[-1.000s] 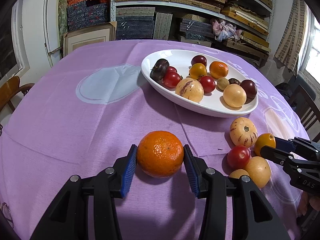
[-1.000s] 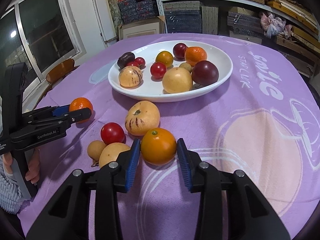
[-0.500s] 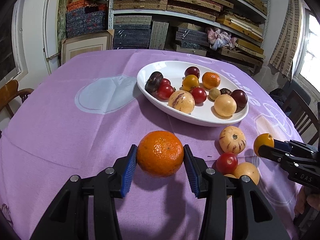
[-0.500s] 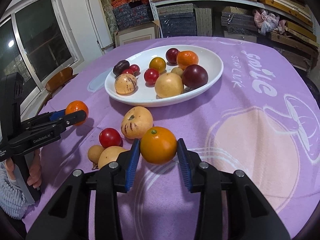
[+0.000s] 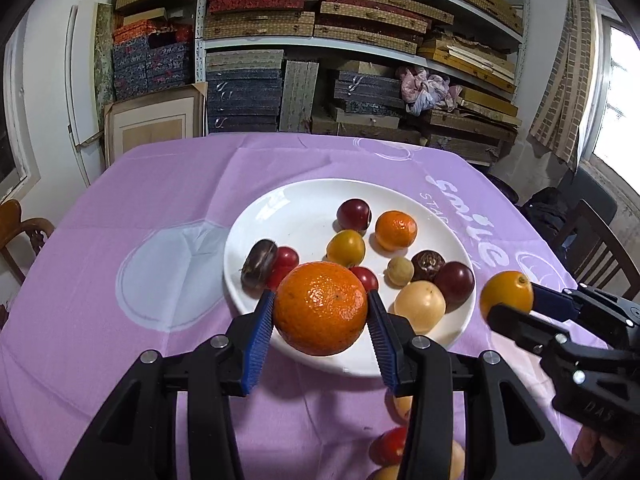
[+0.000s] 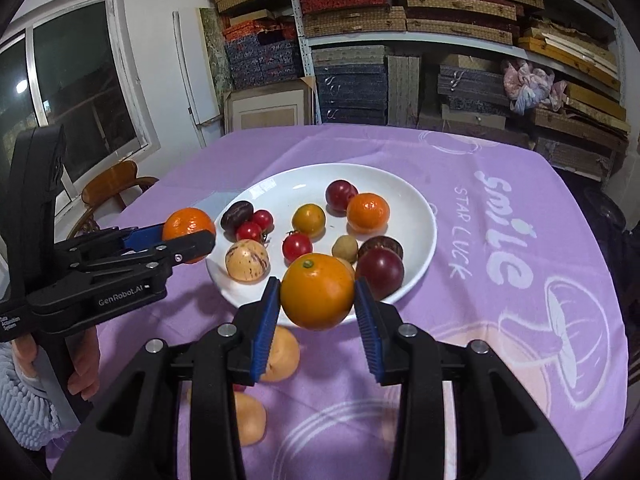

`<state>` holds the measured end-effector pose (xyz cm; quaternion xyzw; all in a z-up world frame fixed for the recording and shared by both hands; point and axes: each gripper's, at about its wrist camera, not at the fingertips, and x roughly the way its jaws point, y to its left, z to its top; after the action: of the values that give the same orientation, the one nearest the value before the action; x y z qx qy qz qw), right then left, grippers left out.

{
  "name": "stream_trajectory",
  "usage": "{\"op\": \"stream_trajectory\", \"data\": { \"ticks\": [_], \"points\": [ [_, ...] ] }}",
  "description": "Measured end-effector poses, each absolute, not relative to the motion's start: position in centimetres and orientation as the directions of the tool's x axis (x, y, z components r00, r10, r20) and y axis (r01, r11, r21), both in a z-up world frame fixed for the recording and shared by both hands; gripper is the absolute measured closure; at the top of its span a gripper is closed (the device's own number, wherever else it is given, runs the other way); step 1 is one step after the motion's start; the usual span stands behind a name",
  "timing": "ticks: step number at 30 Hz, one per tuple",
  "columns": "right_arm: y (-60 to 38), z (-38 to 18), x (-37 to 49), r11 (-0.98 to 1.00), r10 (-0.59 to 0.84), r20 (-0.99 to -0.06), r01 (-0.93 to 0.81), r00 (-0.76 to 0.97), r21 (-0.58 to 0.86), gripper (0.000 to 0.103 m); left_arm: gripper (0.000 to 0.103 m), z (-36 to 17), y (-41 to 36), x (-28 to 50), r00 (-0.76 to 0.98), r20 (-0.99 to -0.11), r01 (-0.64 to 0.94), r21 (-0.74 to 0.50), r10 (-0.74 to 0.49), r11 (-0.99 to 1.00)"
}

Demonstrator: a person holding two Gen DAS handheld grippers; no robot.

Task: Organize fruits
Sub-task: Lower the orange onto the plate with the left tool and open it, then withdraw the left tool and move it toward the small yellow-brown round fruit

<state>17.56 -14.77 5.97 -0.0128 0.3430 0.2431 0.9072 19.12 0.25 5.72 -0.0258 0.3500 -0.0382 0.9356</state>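
Note:
My left gripper (image 5: 320,312) is shut on a large mandarin (image 5: 320,308) and holds it in the air over the near rim of the white plate (image 5: 296,208); it also shows in the right wrist view (image 6: 188,230). My right gripper (image 6: 316,300) is shut on a smooth orange fruit (image 6: 317,297), raised above the plate's (image 6: 416,200) near edge; it shows at the right of the left wrist view (image 5: 506,294). The plate holds several fruits: plums, tomatoes, a mandarin, pale melons.
Several loose fruits lie on the purple tablecloth (image 6: 500,200) below the grippers: pale round ones (image 6: 282,354) and a red tomato (image 5: 394,446). Wooden chairs (image 6: 116,186) stand at the table's sides. Shelves with stacked boxes (image 5: 320,20) fill the back wall.
Both grippers have lifted their fruits off the cloth and moved forward, up over the near rim of the plate. The loose fruits now lie beneath them.

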Motion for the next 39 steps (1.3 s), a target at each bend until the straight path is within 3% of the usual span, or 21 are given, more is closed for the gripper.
{"op": "stream_trajectory", "data": {
  "ticks": [11,12,13,15,20,22,24,30,35,39],
  "points": [
    [-11.4,3.8,24.4,0.89,0.394,-0.667,-0.443,0.633,0.105,0.065,0.056,3.4,1.2,25.7,0.709,-0.703,0.004,-0.069,-0.051,0.998],
    [-11.4,3.7,24.6,0.892,0.392,-0.663,-0.439,0.637,0.105,0.058,0.056,3.3,1.3,25.7,0.71,-0.703,0.002,-0.06,-0.043,0.998],
    [-11.6,3.7,24.7,0.9,0.381,-0.657,-0.425,0.65,0.102,0.04,0.055,3.4,1.3,25.6,0.715,-0.698,0.0,-0.057,-0.039,0.998],
    [-12.5,4.0,24.5,0.912,0.371,-0.64,-0.395,0.672,0.114,0.027,0.046,3.6,1.5,25.4,0.725,-0.688,0.0,-0.065,-0.045,0.998],
    [-15.8,5.6,21.8,0.915,0.389,-0.596,-0.369,0.702,0.163,0.025,0.039,5.5,2.9,23.3,0.751,-0.658,-0.02,-0.099,-0.05,0.995],
    [-17.5,6.0,19.8,0.913,0.403,-0.569,-0.356,0.717,0.198,0.013,0.032,6.1,3.4,21.8,0.756,-0.654,-0.03,-0.099,-0.042,0.995],
    [-19.3,6.1,17.7,0.908,0.419,-0.538,-0.336,0.732,0.25,0.008,0.029,6.4,3.7,19.7,0.766,-0.643,-0.041,-0.09,-0.027,0.995],
    [-24.6,3.2,13.4,0.863,0.459,-0.484,-0.244,0.745,0.443,0.004,0.029,4.9,2.4,13.8,0.748,-0.664,-0.011,-0.037,-0.016,0.999],
    [-28.0,-0.2,14.1,0.801,0.481,-0.517,-0.116,0.708,0.587,0.004,0.028,2.1,1.2,10.6,0.716,-0.697,0.011,-0.051,-0.043,0.999],
    [-29.2,0.0,13.7,0.792,0.467,-0.494,-0.099,0.734,0.603,0.004,0.028,0.9,0.1,9.1,0.714,-0.698,0.053,-0.019,-0.051,0.998]
  ]
}}
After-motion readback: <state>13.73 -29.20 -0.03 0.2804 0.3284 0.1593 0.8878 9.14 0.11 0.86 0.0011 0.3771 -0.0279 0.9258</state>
